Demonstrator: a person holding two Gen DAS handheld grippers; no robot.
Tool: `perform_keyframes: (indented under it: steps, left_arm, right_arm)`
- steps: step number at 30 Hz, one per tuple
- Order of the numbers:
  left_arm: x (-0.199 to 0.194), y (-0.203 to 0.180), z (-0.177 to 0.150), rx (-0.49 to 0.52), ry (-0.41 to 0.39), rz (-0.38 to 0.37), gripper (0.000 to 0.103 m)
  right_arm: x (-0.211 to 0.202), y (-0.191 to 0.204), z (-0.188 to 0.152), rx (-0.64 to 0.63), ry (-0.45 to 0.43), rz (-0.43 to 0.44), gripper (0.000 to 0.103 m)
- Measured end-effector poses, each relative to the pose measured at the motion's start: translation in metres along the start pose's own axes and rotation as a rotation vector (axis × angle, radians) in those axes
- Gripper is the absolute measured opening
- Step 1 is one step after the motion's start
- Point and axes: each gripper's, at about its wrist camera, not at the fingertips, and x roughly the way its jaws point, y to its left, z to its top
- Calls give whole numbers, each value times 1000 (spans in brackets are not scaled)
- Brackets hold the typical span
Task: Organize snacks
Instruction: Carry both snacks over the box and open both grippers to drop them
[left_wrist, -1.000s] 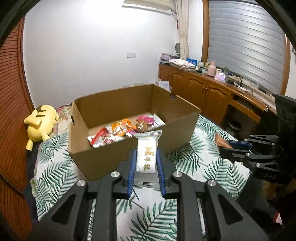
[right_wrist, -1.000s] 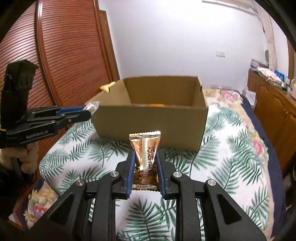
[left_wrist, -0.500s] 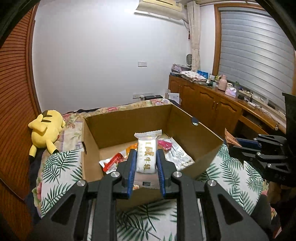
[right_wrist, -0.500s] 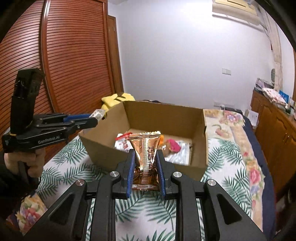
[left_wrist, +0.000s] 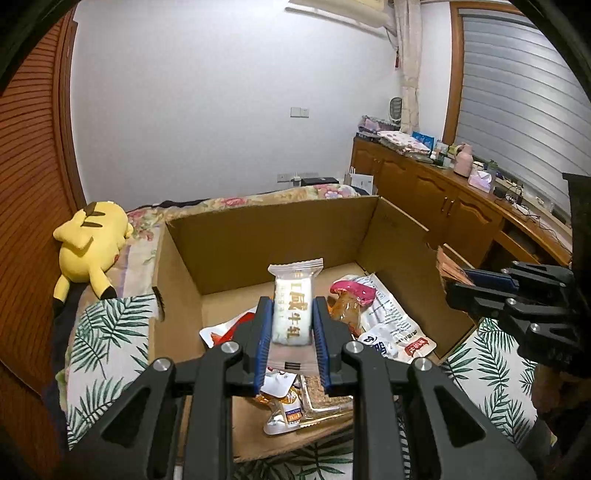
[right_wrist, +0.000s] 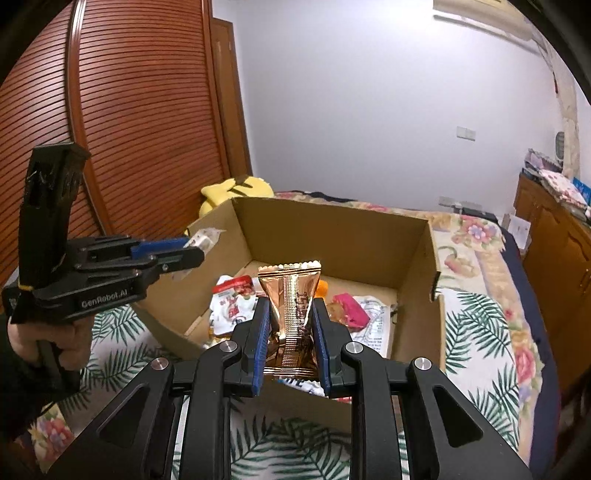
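Observation:
An open cardboard box (left_wrist: 266, 243) stands on the bed and holds several snack packets. My left gripper (left_wrist: 291, 314) is shut on a white snack packet (left_wrist: 293, 302) and holds it above the box's inside. My right gripper (right_wrist: 290, 317) is shut on a gold snack packet (right_wrist: 290, 295) above the near part of the box (right_wrist: 332, 229). The left gripper (right_wrist: 177, 249) also shows at the left of the right wrist view. The right gripper (left_wrist: 476, 282) shows at the right of the left wrist view.
The bed has a palm-leaf cover (right_wrist: 476, 332). A yellow plush toy (left_wrist: 88, 240) lies left of the box. A wooden sideboard (left_wrist: 443, 199) with clutter runs along the right wall. A slatted wooden wardrobe (right_wrist: 129, 110) stands at the left.
Both grippers have risen and moved forward with their packets, from in front of the box to above its inside.

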Motion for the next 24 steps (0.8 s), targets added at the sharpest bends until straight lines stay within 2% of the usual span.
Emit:
perform_keyframes:
  steps: [7, 16, 18, 20, 24]
  left_arm:
    - [13, -3, -1, -3, 25, 17, 20]
    - [17, -13, -4, 17, 44, 34, 24]
    - [17, -13, -4, 16, 46, 39, 27]
    - [16, -13, -3, 11, 49, 43, 30]
    - [6, -16, -3, 14, 39, 53, 31]
  right_arm:
    - [23, -5, -3, 11, 37, 24, 21]
    - [34, -3, -7, 10, 66, 20, 22]
    - [36, -3, -7, 13, 71, 19, 24]
    - [37, -4, -6, 17, 73, 12, 31]
    - [33, -5, -5, 25, 67, 12, 31]
